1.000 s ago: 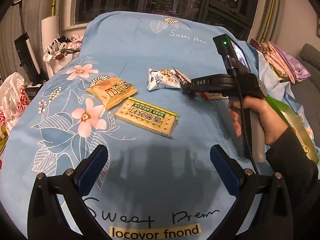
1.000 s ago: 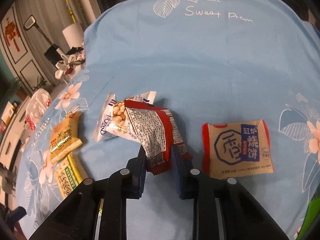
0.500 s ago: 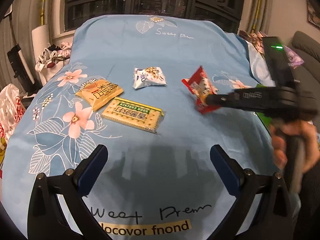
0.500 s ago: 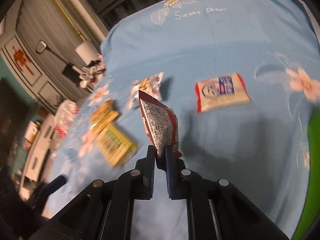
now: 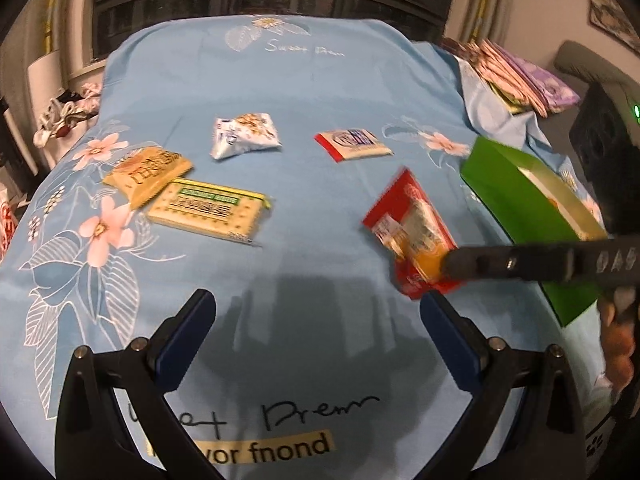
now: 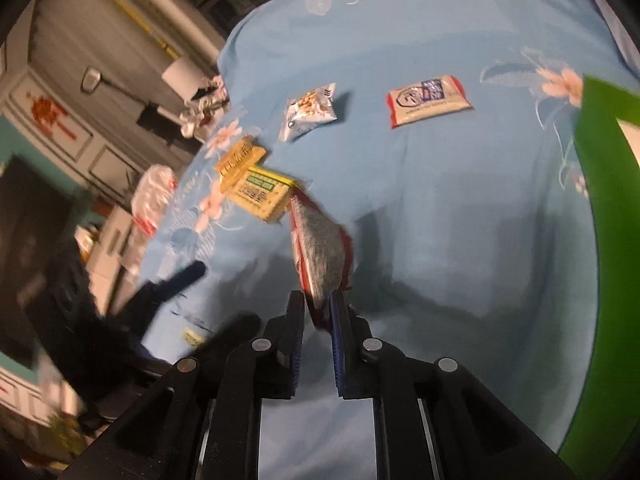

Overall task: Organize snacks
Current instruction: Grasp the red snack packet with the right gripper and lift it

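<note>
Though blurred, red snack packet (image 6: 320, 248) shows clamped.

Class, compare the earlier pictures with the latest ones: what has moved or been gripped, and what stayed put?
The right tongs closed on the red packet, lifted it off the blue cloth and carried it toward the green box. The left tongs remain open; the four other packets lie unmoved.

Your right tongs (image 6: 317, 312) have carried the red snack packet (image 5: 414, 236) off the bed, away from the peanut pouch (image 5: 244, 136) it lay against, toward the green box (image 5: 516, 208), their jaws just closing then easing slightly, packet pinched between them.
</note>
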`<state>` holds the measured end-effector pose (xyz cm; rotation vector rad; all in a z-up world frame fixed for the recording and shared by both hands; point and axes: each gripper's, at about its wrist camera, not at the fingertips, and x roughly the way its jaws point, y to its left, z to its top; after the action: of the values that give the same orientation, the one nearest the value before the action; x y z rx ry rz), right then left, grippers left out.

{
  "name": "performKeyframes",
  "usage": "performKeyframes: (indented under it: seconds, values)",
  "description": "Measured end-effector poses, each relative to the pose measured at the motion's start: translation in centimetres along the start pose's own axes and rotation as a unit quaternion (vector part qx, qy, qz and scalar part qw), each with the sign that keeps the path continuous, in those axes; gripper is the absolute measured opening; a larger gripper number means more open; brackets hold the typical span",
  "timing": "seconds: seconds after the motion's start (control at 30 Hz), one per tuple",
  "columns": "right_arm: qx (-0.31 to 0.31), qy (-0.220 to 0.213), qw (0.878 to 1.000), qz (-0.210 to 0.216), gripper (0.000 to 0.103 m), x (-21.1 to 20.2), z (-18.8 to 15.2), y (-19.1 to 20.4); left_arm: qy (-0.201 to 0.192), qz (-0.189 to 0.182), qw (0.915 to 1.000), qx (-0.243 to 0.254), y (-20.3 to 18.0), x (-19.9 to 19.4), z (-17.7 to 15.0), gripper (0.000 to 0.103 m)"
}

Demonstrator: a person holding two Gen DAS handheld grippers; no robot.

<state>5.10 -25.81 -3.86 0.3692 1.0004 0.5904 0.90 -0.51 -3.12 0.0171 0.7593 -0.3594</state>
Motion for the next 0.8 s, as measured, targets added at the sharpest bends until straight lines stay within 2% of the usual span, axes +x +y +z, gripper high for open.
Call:
performKeyframes:
  seconds: [0.03, 0.1, 0.13, 0.17, 0.2, 0.33, 0.4, 0.53, 0.63, 0.77, 0.8]
  values:
    - [0.001, 0.000, 1.000, 0.000, 0.019, -0.1, 0.1, -0.1, 0.003, -0.002, 1.0000, 0.002, -0.2, 0.1, -0.1, 0.103]
    - [0.000, -0.005, 1.000, -0.014, 0.042, -0.3, 0.1, -0.2, 0.010, -0.014, 0.9998, 0.003, -0.5, 0.5, -0.1, 0.103]
    - [0.009, -0.009, 1.000, -0.015, 0.051, -0.3, 0.1, -0.5, 0.012, -0.021, 0.9997, 0.001, -0.6, 0.7, -0.1, 0.103]
    - [0.017, -0.013, 1.000, -0.012, 0.058, -0.6, -0.1, -0.8, 0.014, -0.032, 0.9994, -0.002, -0.8, 1.1, 0.1, 0.103]
    - [0.028, -0.016, 0.999, -0.003, 0.060, -0.7, 0.0, -1.2, 0.016, -0.047, 0.9987, -0.008, -0.9, 1.5, 0.3, 0.103]
    - [0.052, -0.019, 0.998, 0.003, 0.060, -0.6, 0.9, -2.5, 0.040, -0.107, 0.9923, -0.048, -1.1, 3.8, 1.2, 0.103]
    - [0.065, -0.022, 0.998, 0.006, 0.060, -0.3, 1.8, -3.3, 0.059, -0.115, 0.9897, -0.061, -1.6, 5.2, 1.4, 0.103]
    - [0.088, -0.016, 0.996, -0.010, 0.060, 0.9, 3.2, -4.9, 0.071, -0.103, 0.9920, -0.020, -3.4, 6.5, 1.8, 0.103]
    - [0.096, -0.007, 0.995, -0.009, 0.060, 1.4, 3.3, -5.6, 0.067, -0.135, 0.9886, -0.008, -4.1, 6.7, 2.8, 0.102]
    - [0.095, -0.007, 0.995, -0.009, 0.060, 1.3, 3.6, -6.0, 0.071, -0.150, 0.9861, 0.008, -5.3, 8.0, 3.8, 0.101]
    - [0.098, -0.007, 0.995, -0.010, 0.060, 1.3, 3.6, -6.3, 0.077, -0.153, 0.9850, 0.014, -5.6, 8.4, 3.8, 0.098]
